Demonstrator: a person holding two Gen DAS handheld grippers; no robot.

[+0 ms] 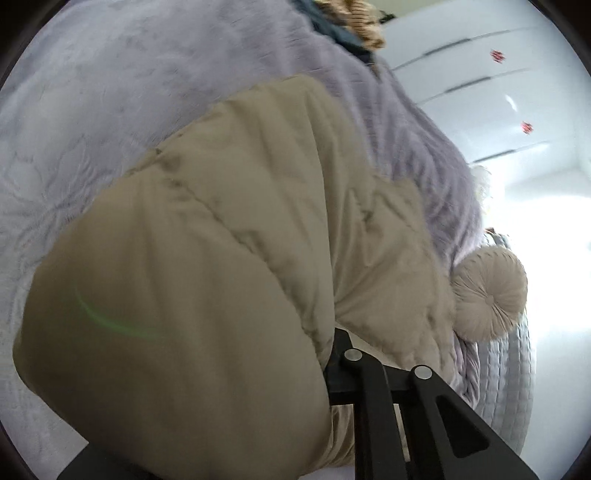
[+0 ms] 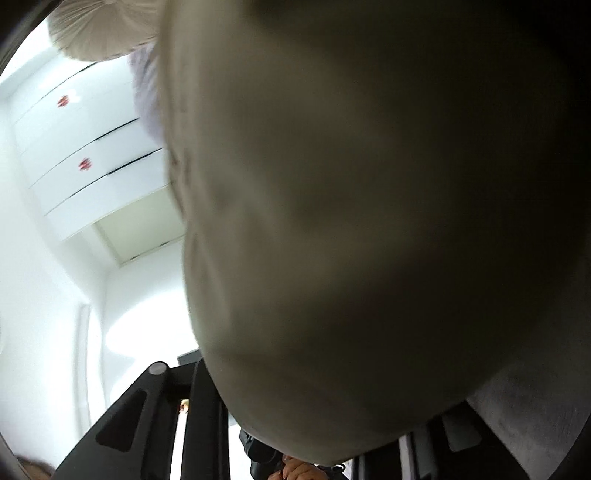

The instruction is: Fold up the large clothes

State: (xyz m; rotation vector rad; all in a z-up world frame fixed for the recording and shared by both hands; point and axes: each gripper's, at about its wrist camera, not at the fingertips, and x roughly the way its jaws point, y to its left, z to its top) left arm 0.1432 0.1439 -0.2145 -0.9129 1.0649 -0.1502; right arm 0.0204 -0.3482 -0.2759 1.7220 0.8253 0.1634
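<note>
A large beige padded coat (image 1: 221, 240) lies bunched on a lilac bedspread (image 1: 110, 92). In the left wrist view its near fold covers the left half of my left gripper (image 1: 334, 363); only the black right finger (image 1: 373, 373) shows, pressed against the cloth, and the jaws appear closed on the fold. In the right wrist view the same beige coat (image 2: 351, 221) fills most of the frame and drapes over my right gripper (image 2: 310, 424). Its black left finger (image 2: 162, 384) shows; the fingertips are hidden under the cloth.
A round beige pleated cushion (image 1: 487, 291) sits at the bed's right edge, also in the right wrist view (image 2: 103, 29). A white wardrobe (image 1: 498, 92) with red stickers stands beyond the bed. Other clothes (image 1: 354, 29) lie at the far end. A quilted white cover (image 1: 506, 376) hangs over the side.
</note>
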